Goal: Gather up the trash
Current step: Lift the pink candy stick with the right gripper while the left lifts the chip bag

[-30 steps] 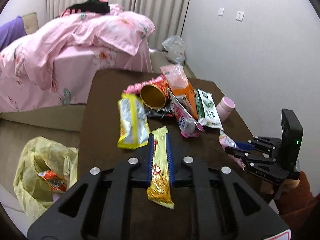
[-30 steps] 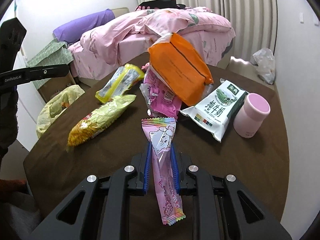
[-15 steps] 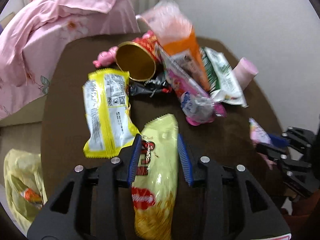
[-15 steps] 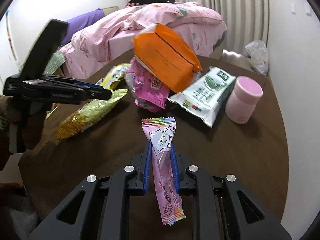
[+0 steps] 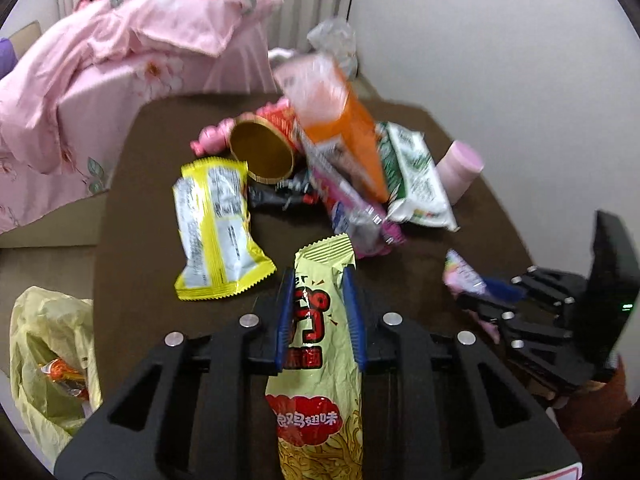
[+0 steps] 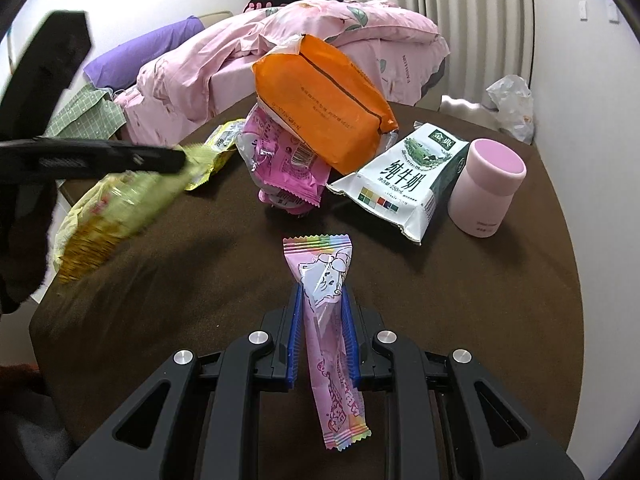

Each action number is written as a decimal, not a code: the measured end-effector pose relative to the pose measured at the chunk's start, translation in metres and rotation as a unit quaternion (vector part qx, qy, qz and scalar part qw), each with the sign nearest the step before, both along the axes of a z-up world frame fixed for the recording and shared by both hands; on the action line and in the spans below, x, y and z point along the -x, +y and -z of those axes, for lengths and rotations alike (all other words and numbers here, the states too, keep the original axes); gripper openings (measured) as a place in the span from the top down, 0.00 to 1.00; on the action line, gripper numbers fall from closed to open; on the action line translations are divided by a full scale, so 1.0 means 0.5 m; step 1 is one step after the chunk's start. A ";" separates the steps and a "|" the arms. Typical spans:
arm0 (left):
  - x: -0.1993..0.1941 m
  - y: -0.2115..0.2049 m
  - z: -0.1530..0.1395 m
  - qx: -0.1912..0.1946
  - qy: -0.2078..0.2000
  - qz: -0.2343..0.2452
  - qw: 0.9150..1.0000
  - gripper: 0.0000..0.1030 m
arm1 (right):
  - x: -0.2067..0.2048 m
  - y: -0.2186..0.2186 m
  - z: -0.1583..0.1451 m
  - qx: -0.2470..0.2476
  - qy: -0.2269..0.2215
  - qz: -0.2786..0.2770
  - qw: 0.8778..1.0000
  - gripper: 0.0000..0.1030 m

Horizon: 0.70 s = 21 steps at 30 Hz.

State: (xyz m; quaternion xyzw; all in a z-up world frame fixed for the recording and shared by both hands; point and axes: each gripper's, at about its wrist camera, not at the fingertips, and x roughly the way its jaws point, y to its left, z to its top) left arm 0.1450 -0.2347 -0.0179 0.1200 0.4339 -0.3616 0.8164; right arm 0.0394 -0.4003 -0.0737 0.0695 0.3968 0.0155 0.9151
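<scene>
Now left gripper [image 5: 318,296] closing on crinkled yellow-green snack wrapper [image 5: 320,364], right gripper [image 6: 322,320] pinching pink wrapper [image 6: 326,312].

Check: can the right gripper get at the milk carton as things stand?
Probably not yet: the right gripper is shut on the pink wrapper. The milk carton lies ahead, with bare table between.

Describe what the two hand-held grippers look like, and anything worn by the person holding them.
Both are matte black plastic frames with open triangular cut-outs and round silver bolts. The left hand-held gripper and right hand-held gripper each carry ribbed blue finger pads. The right one's upright black block shows a small green light. A rust-red sleeve shows below it.
</scene>
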 end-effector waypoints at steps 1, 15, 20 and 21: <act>0.002 0.003 -0.010 0.007 -0.006 -0.002 1.000 0.78 | 0.004 0.001 -0.003 0.001 -0.002 0.000 1.000 0.82; 0.055 0.099 -0.096 0.062 -0.032 -0.025 0.997 0.77 | 0.005 0.065 -0.078 0.036 -0.033 -0.029 0.998 0.82; 0.061 0.129 0.000 0.030 0.034 -0.039 0.998 0.77 | 0.004 0.084 -0.086 0.034 -0.033 -0.038 0.998 0.82; 0.061 0.132 0.019 0.023 0.043 -0.041 0.998 0.77 | 0.005 0.088 -0.082 0.033 -0.032 -0.040 0.998 0.82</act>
